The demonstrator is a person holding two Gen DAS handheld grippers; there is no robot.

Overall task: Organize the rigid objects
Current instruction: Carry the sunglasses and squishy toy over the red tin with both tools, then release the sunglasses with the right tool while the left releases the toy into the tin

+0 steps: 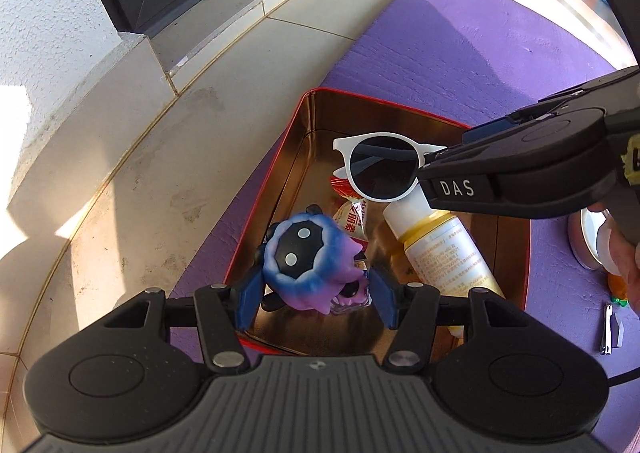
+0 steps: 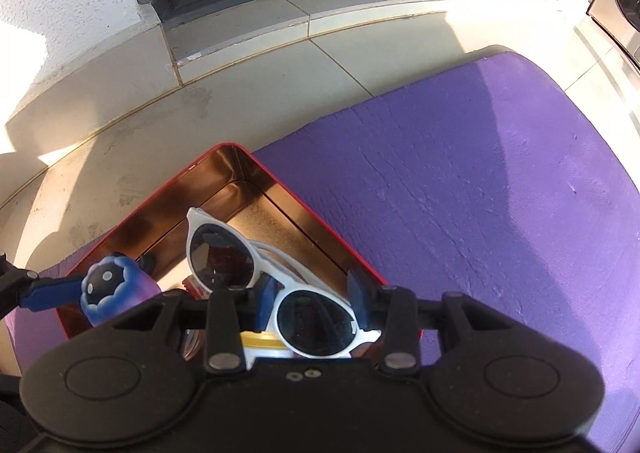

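My left gripper (image 1: 316,301) is shut on a blue and purple toy figure (image 1: 308,253), held over the near end of a red tin (image 1: 312,93) with a gold inside. My right gripper (image 1: 444,155) comes in from the right, shut on white sunglasses (image 1: 380,165) above the tin. In the right wrist view the right gripper (image 2: 312,301) pinches one lens of the sunglasses (image 2: 220,253) between its blue pads, over the tin (image 2: 224,147). The toy figure (image 2: 108,293) shows at the left. A white and yellow bottle (image 1: 440,253) and a snack packet (image 1: 352,217) lie inside the tin.
The tin sits on a purple mat (image 1: 480,53) laid over pale floor tiles (image 1: 140,173). On the mat to the right lie a nail clipper (image 1: 608,329) and a round pinkish lid (image 1: 588,241), next to a person's hand. A wall and a dark door frame stand behind.
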